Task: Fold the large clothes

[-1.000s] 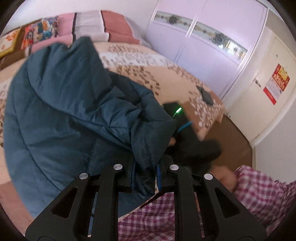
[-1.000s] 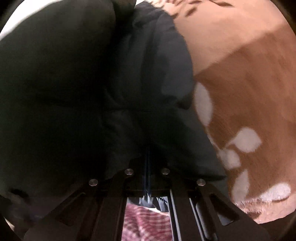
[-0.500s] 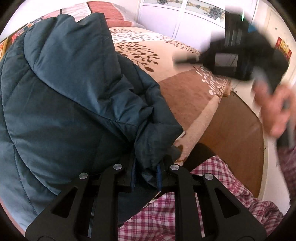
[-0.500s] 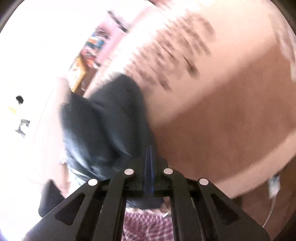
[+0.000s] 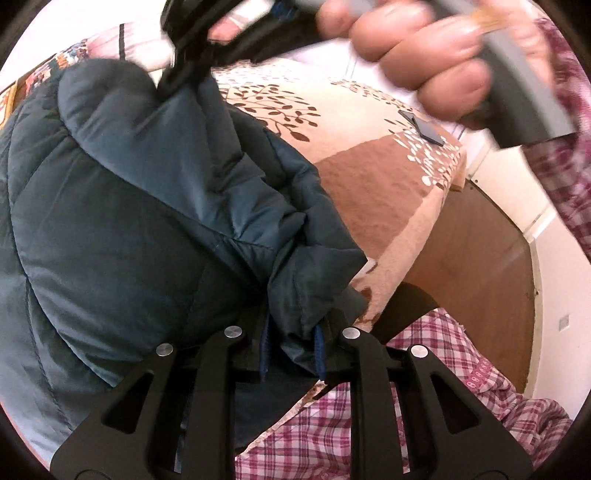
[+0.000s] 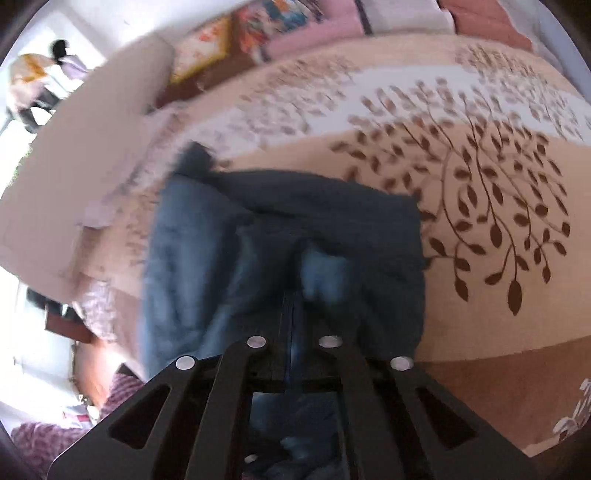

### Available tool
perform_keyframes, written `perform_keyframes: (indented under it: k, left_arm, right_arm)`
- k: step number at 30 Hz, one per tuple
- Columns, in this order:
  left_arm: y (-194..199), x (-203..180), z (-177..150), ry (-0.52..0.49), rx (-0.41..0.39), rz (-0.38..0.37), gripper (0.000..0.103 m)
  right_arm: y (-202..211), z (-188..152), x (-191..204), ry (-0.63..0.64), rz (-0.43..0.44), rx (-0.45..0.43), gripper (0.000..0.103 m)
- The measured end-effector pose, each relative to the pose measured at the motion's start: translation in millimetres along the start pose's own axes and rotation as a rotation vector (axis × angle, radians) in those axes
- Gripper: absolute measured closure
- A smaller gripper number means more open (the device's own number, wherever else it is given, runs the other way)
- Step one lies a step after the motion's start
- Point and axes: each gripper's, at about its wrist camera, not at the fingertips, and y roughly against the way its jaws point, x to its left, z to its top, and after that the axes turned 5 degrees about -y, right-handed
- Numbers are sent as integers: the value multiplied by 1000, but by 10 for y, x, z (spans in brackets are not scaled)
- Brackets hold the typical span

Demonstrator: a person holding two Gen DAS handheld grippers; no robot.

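A dark teal padded jacket (image 5: 129,206) lies bunched on the bed. My left gripper (image 5: 291,343) pinches its hem at the bed's near edge; its jaws are easing open a little, with the fabric still pressed between the blue pads. My right gripper (image 5: 173,79), held by a hand (image 5: 424,48), reaches in from the top, its tips at a fold of the jacket. In the right wrist view that gripper (image 6: 293,332) is shut over the jacket (image 6: 295,221). Whether it pinches fabric I cannot tell.
The bedspread (image 6: 480,184) is beige and brown with a leaf print. A small dark flat object (image 5: 424,127) lies near its far corner. Pillows (image 6: 295,22) line the head of the bed. Brown floor (image 5: 480,277) runs to the right, and plaid clothing (image 5: 406,406) is close below.
My right gripper let go of the jacket's near part, rose, and swung over to its far fold. The left gripper sank a little, keeping the hem.
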Motion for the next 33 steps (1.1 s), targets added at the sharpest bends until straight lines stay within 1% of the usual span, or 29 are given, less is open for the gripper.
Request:
perform_keyframes:
  k: [2,3,5,7,9,12,15,17,19,21,24,26,27,29,30,31,33]
  left_arm:
    - [-38,-14,20,-11,6,-6,82]
    - [-41,-18,29,-17,7,-9,79]
    - [-51,-53,46,-37,9,-21,71]
    - [-40,-92,62,-52,8,-43,57]
    - [-24,-130,70,-69,9,-59,53]
    - [14,-143,61,-77,12,-75,52]
    - [110,-106,65,-57,17,-115,52]
    - [218,-72,88,-36,22,-153,52]
    - [361,-29,113,-23,20,-166,52]
    - [514,27,125,-11,4,-162,51]
    - [886,200,137,22,-59,-111,50]
    - [1139,340,119,56,-106,-36,49]
    - [1244,419,94,75,-122,15,49]
    - [1453,622,-7,124,-150,145,48]
    - [1512,723,-66,150,-151,197,45]
    - [1531,810,-117,176,-147,226,42]
    - [1493,1016,-224,262,-121,257,42]
  right_arm:
    - [-197,2,-145,-28,-14,31,103]
    - [-216,-12,-158,-27,-25,34,103]
    - [-347,-41,-200,-21,-48,33,103]
    - [-440,-70,-251,-21,-53,36,103]
    - [-503,-77,-287,-33,-49,41,103]
    - [-571,-99,-337,-30,-50,52,103]
    - [-628,-128,-401,-42,-39,54,103]
    - [-658,-148,-437,-52,-36,46,103]
    - [-666,-165,-450,-59,-39,37,103]
    - [-661,-174,-450,-62,-41,32,103]
    - [-661,-171,-456,-68,-40,31,103]
    - [-646,-176,-434,-63,-50,27,103]
    - [-643,-175,-425,-61,-54,24,103]
    - [-623,-179,-408,-66,-59,23,103]
    - [-605,-180,-394,-63,-65,21,103]
    - [-599,-181,-377,-56,-73,18,103]
    - [-578,-193,-333,-37,-94,10,103]
